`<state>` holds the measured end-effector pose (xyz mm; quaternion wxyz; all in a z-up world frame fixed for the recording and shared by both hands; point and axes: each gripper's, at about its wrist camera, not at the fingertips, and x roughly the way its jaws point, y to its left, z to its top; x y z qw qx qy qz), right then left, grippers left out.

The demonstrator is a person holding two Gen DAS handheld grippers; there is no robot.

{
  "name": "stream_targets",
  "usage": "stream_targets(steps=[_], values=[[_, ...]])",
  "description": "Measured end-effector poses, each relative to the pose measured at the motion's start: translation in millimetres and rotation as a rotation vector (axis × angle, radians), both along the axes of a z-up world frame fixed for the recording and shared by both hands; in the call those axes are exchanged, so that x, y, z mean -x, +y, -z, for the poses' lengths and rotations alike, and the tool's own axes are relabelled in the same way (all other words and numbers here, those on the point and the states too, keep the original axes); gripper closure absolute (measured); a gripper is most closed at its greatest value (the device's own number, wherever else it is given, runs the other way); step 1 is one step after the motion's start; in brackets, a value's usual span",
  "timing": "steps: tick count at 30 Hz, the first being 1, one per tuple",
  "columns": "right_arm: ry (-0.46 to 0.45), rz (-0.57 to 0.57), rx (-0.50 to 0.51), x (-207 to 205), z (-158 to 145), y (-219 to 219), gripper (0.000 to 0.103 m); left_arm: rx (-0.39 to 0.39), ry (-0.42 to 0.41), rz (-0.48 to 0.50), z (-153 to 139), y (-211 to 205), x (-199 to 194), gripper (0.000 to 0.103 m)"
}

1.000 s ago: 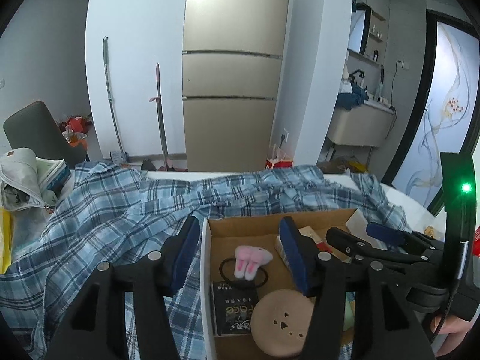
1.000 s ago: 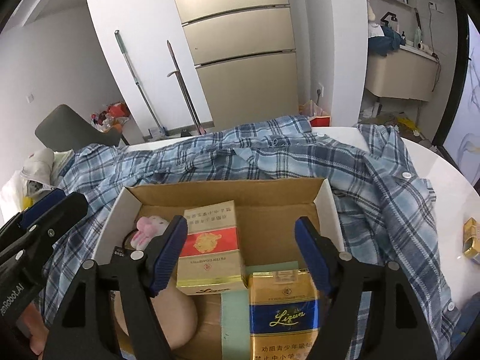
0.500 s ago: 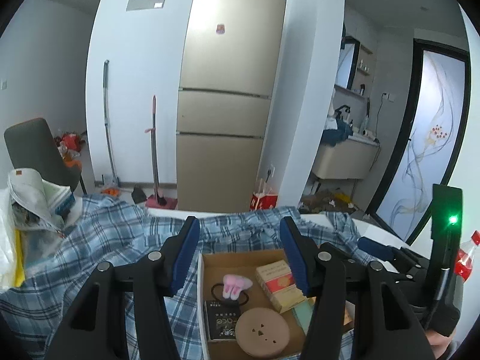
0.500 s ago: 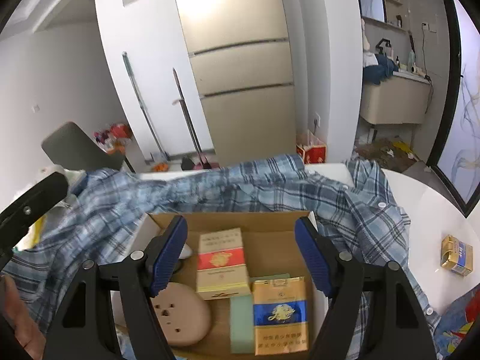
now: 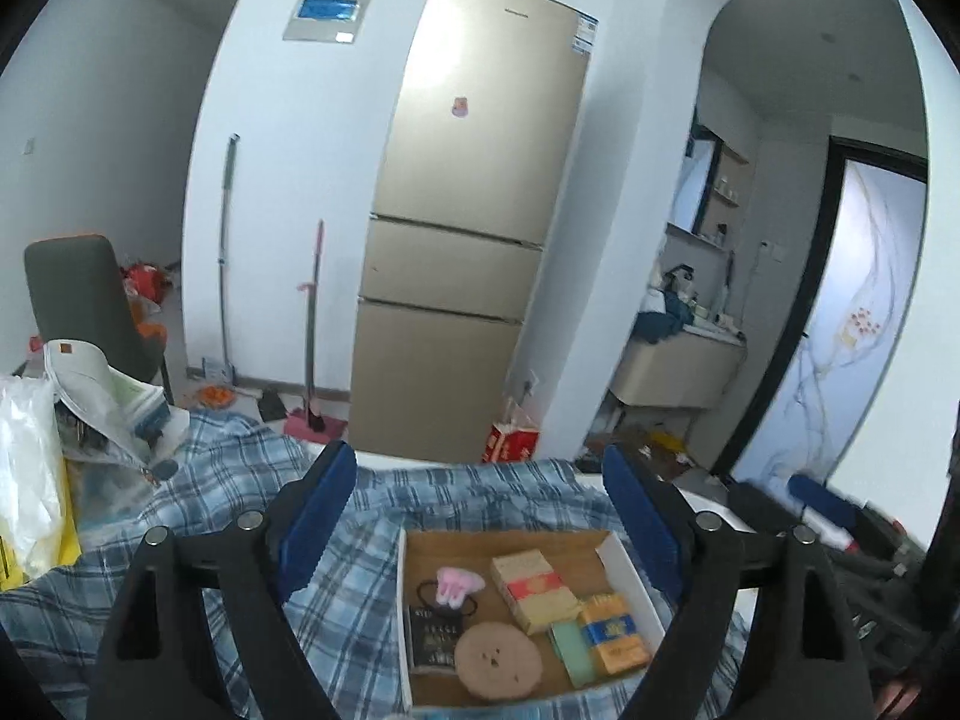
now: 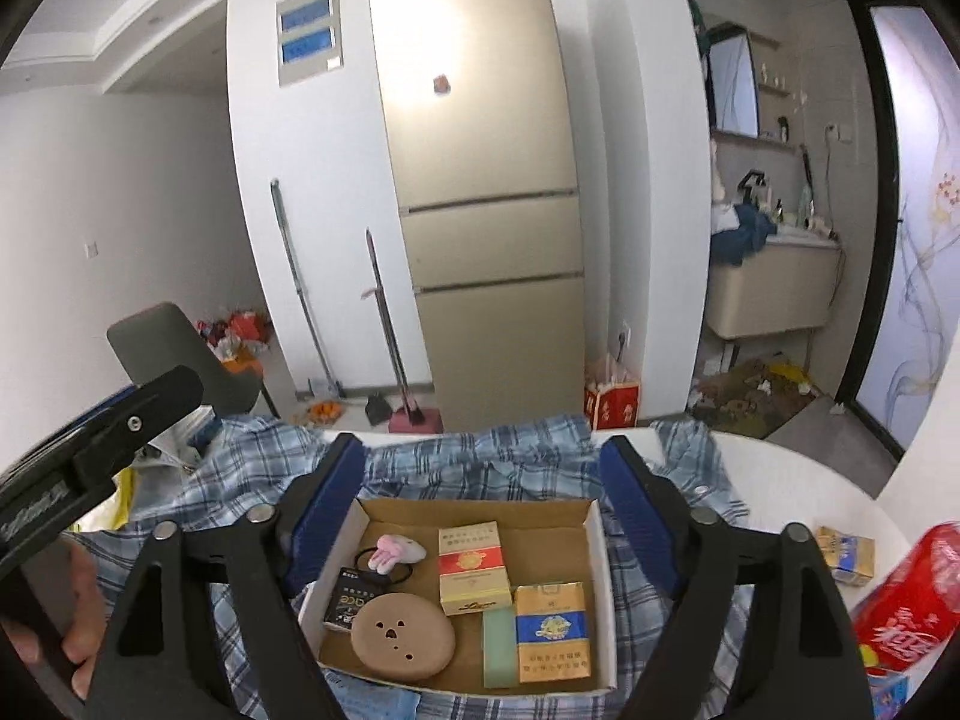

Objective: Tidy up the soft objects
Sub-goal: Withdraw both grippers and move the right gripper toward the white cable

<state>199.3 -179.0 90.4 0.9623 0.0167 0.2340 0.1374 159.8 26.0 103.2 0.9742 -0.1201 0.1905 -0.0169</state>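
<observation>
Starting at the left of the left wrist view: a white plastic bag [image 5: 27,474] and some crumpled papers [image 5: 102,402] sit around 9 o'clock, on the edge of a blue plaid shirt [image 5: 198,516] spread over the table. The left gripper [image 5: 480,516] hangs above it all, jaws opening, nothing between the blue pads, so it's let go of whatever.

At about 6 o'clock there's the cardboard box [image 5: 624,564], resting on the shirt. Inside, left to right: a pink bunny hair tie [image 5: 457,583] at the far left corner, a black packet [image 5: 433,639] below it, a round tan disc [image 5: 497,660] overlapping the packet, then a red-and-cream cigarette pack [image 5: 534,591], a pale green bar [image 5: 570,654] and a gold-and-blue pack [image 5: 613,639].

Right wrist view, same deal: the right gripper [image 6: 480,501] is up over the box [image 6: 603,546], jaws opening too, empty. Over at 3 to 4 o'clock a small gold pack [image 6: 843,555] lies on the white table [image 6: 798,480], next to a red bottle label [image 6: 900,606].

The fridge [image 6: 486,192] stands at 12 o'clock.
</observation>
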Motion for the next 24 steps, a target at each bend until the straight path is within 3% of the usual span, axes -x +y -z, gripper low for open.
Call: stream_targets(steps=[2, 4, 6, 8, 14, 19, 24], values=[[-0.028, -0.001, 0.019, 13.5, -9.5, -1.1, 0.017, -0.035, -0.016, -0.01, -1.8, -0.5, 14.8, 0.017], [-0.069, -0.003, 0.025, 30.1, -18.4, -2.4, 0.003, -0.09, -0.041, -0.026, -3.0, -3.9, 32.1, 0.016], [-0.115, -0.007, 0.023, 48.9, -26.9, -3.9, 0.001, -0.124, -0.06, -0.014, -2.8, -7.2, 47.0, 0.012], [-0.144, -0.012, 0.025, 65.7, -32.2, -5.2, 0.0, -0.152, -0.076, -0.001, -0.4, -10.6, 62.6, 0.0], [-0.175, -0.015, 0.003, 101.3, -32.9, -12.0, 0.0, -0.179, -0.119, 0.011, 16.9, -13.7, 104.5, 0.0], [-0.172, -0.022, 0.025, 115.1, -18.5, -6.9, 0.0, -0.174, -0.15, -0.016, 41.2, -9.7, 123.1, 0.0], [-0.133, 0.028, 0.026, 128.5, 22.4, -9.8, 0.0, -0.204, -0.13, -0.009, 84.4, -7.1, 122.6, 0.0]])
